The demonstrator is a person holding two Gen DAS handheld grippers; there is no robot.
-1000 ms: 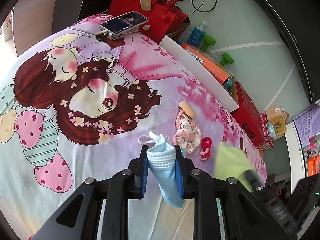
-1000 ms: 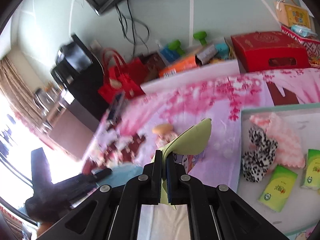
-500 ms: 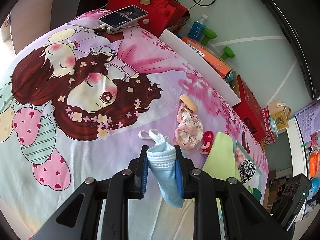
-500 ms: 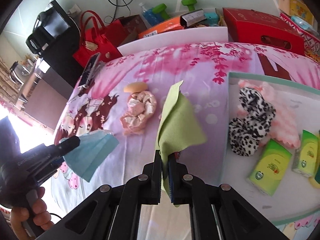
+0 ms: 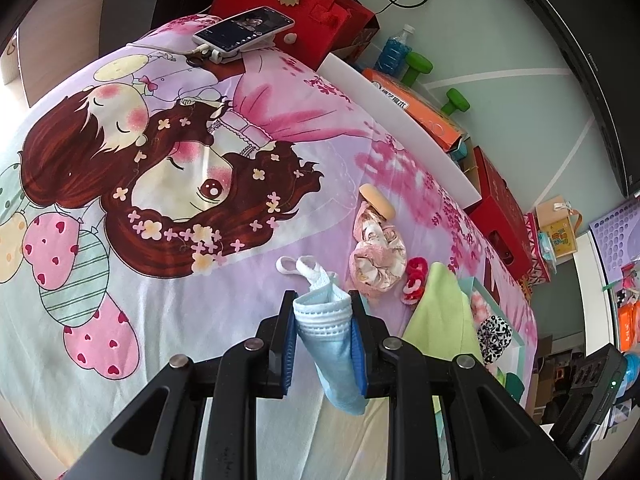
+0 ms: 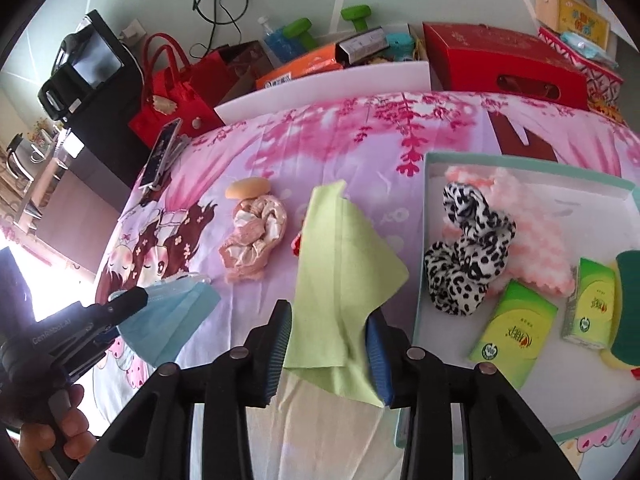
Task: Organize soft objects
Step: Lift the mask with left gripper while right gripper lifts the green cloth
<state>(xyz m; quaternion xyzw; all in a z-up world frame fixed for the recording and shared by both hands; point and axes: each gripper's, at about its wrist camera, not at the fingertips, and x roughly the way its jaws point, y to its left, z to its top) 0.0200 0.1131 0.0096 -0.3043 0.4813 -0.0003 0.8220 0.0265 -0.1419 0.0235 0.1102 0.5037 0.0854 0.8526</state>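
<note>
The right gripper, low centre of its view and angled steeply down, has just been opening; the green cloth lies slack between its spread jaws, on the bedsheet left of the tray. This looks like a release; next comes lifting clear. The left gripper pinches the blue mask.

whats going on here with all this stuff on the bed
A person is sorting soft things on a cartoon-print bedsheet with hand-held tongs. The left tongs are shut on a blue face mask, held above the sheet. The right tongs have just been opening, with a green cloth loose between them beside the teal tray. The tray holds a leopard scrunchie and tissue packs.
</note>
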